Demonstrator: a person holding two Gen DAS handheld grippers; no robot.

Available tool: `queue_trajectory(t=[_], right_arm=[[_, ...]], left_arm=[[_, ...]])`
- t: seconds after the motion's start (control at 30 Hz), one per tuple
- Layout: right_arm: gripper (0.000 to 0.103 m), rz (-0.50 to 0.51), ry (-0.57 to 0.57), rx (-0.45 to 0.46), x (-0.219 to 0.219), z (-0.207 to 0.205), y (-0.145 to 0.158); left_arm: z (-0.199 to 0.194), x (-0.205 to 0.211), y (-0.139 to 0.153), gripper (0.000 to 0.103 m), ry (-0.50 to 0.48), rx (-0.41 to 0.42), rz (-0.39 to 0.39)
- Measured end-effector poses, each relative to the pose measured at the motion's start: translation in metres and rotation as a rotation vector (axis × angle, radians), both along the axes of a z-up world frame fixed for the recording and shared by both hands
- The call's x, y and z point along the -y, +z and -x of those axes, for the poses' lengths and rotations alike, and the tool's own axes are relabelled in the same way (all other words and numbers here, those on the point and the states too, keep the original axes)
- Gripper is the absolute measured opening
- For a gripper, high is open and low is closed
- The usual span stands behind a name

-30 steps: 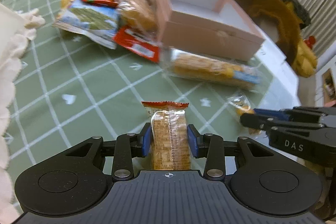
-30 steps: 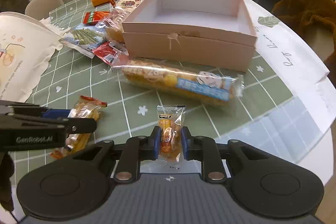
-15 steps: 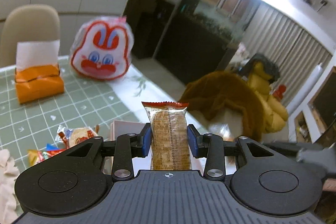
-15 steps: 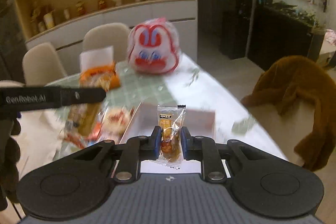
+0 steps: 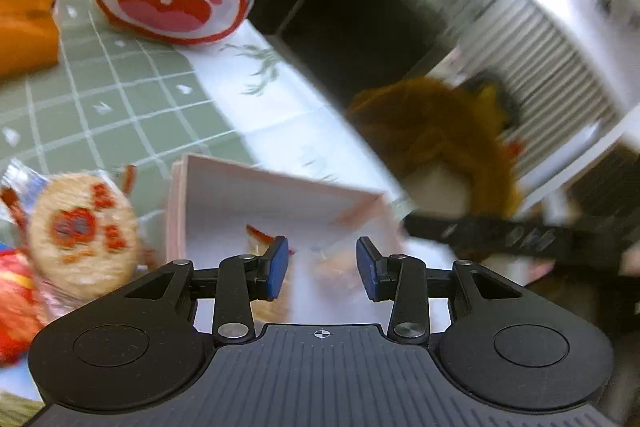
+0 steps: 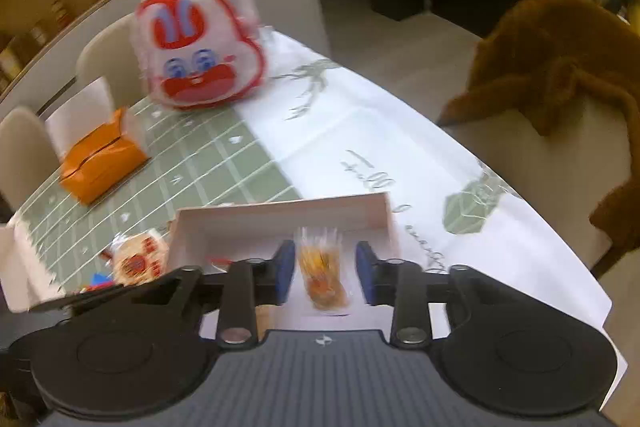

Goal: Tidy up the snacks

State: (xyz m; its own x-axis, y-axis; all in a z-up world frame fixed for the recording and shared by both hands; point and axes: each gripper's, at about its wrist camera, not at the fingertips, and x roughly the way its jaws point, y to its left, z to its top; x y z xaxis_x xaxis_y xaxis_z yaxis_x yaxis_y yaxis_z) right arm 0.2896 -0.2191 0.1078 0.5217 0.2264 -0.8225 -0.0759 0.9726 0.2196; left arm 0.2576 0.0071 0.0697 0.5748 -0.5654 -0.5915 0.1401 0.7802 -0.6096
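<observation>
Both claws hung spread over the box (image 6: 280,217). The right claw (image 6: 324,273) had just been opening, a sweet (image 6: 322,273) loose between its pads. The left claw (image 5: 322,269) held nothing.

Matt pale cardboard box (image 6: 280,217), glossy clear plastic snack wrapper (image 6: 322,273), matt tablecloth (image 6: 360,143)

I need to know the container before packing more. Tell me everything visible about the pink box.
The pink box is a shallow, open-topped carton, cardboard by its look, pale pink walls and whitish inside. It sits on the table's cloth. A small clear snack packet shows over its floor; blur hides whether it has landed.
</observation>
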Motion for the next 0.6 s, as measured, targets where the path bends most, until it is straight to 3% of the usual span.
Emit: queue_trajectory(t=[0.07,0.17,0.33,0.5,0.6], right_arm=[[0.047,-0.001,-0.002,0.009,0.007,0.004,0.000],[0.049,0.007,0.017,0.031,0.012,0.023,0.002],[0.049,0.003,0.092,0.063,0.009,0.069,0.006],[0.050,0.005,0.134,0.088,0.007,0.114,0.004],[0.052,-0.007,0.140,0.092,0.008,0.137,-0.001]], left_arm=[[0.005,-0.018,0.010,0.042,0.021,0.032,0.037],[0.021,-0.045,0.026,0.042,0.096,0.054,-0.084],[0.055,-0.075,0.024,0.042,0.218,0.067,-0.249],[0.060,-0.068,0.007,0.042,0.184,-0.001,-0.365],[0.060,-0.057,-0.007,0.043,0.108,-0.052,-0.363]])
